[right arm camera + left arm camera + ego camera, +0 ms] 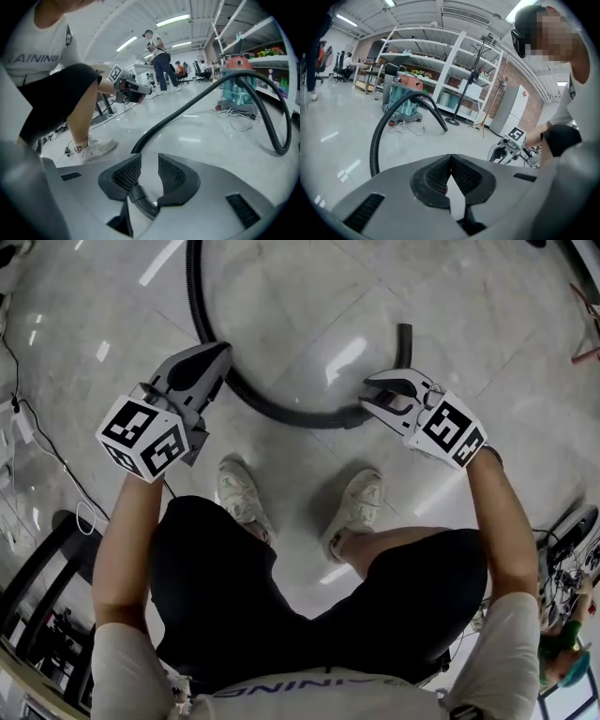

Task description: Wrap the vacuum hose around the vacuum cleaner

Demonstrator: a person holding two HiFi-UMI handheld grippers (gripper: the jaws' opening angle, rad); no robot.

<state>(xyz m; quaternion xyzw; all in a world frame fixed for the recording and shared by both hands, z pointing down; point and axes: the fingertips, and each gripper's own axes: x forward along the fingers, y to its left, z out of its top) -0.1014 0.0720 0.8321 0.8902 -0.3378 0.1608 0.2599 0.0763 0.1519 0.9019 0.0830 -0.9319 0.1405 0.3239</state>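
Floor [450, 324]; hose [291, 416] off-frame top; L gripper [223, 351] together, R gripper [366, 396] apart round it.

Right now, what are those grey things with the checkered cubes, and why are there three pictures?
A person holds two hand tools, each a gripper with two jaws. One picture comes from a camera on the person's head, looking down. The other two come from cameras riding on each gripper. A black vacuum hose lies curved on the shiny floor and leads to the vacuum cleaner. The left gripper is shut and empty. The right gripper is open, with the hose between its jaws, not squeezed.
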